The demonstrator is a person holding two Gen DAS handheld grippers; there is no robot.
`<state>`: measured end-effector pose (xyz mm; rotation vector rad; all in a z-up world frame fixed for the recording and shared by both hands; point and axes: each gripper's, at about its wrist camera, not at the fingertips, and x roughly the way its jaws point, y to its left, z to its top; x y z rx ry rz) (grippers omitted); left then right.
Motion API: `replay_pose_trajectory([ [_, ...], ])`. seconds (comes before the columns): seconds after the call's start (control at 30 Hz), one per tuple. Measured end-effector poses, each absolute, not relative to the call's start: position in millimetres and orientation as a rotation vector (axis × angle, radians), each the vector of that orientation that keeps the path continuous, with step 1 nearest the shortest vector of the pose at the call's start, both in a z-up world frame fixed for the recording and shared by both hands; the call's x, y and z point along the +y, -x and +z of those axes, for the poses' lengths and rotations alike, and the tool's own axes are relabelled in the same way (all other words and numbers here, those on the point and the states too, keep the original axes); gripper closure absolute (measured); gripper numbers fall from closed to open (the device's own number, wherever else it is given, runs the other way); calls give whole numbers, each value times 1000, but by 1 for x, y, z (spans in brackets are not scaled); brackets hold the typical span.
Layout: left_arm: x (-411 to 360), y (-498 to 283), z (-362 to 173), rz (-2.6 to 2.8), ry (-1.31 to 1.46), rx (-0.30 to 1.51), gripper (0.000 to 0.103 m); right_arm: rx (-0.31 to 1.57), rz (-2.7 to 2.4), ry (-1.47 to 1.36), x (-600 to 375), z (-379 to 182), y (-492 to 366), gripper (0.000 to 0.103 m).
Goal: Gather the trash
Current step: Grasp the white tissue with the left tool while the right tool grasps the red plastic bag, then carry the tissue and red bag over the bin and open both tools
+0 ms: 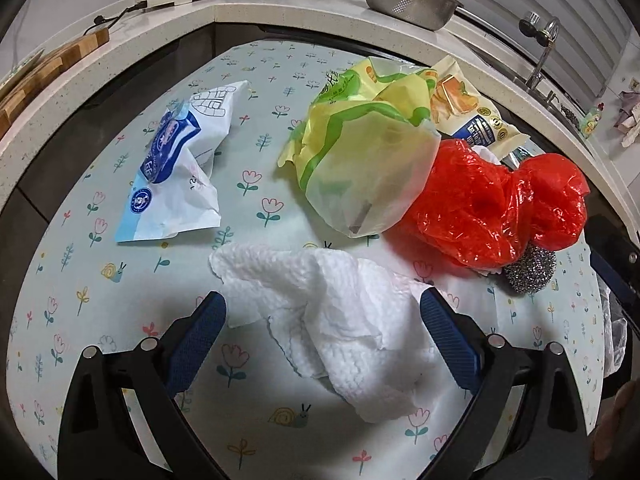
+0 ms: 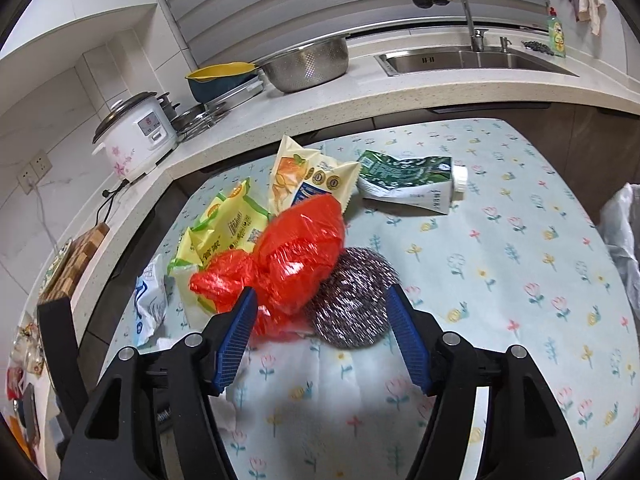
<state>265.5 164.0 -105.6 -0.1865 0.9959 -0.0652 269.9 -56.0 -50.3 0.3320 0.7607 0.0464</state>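
Trash lies on a floral tablecloth [image 1: 60, 264]. My left gripper [image 1: 322, 308] is open, its fingers on either side of a crumpled white paper towel [image 1: 340, 312]. Beyond it lie a blue-and-white wrapper [image 1: 180, 168], a yellow-green bag [image 1: 360, 152], an orange snack packet [image 1: 460, 100], a red plastic bag [image 1: 500, 208] and a steel scourer [image 1: 530, 272]. My right gripper [image 2: 320, 300] is open, its fingers around the scourer [image 2: 352, 300] and the lower part of the red bag [image 2: 292, 252]. A green-and-white carton [image 2: 412, 184] lies further back.
A white counter [image 2: 400, 92] curves behind the table with a rice cooker [image 2: 136, 136], a steel colander [image 2: 308, 64], a yellow-rimmed basin [image 2: 220, 76], a sink [image 2: 472, 60] and a tap. A wooden board [image 1: 44, 72] lies at left. A clear plastic bag [image 2: 624, 240] hangs at the table's right.
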Motion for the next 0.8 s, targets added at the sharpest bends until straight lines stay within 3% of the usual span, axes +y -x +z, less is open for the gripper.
replay_pose_trajectory([
  [0.23, 161, -269, -112, -82, 184, 990, 15, 767, 66, -339, -45, -61, -301, 38],
  [0.3, 160, -270, -112, -93, 172, 990, 27, 781, 81, -341, -42, -65, -306, 41],
  [0.33, 158, -270, -111, -94, 167, 991, 30, 785, 86, -340, -40, -67, -307, 51],
  [0.5, 154, -267, -106, -126, 168, 995, 73, 767, 102, -343, -39, -63, -300, 63],
  [0.63, 147, -259, -95, -140, 152, 971, 86, 721, 102, -347, -45, -46, -286, 65],
  [0.8, 139, -244, -76, -170, 146, 929, 88, 657, 83, -366, -59, -21, -262, 65],
])
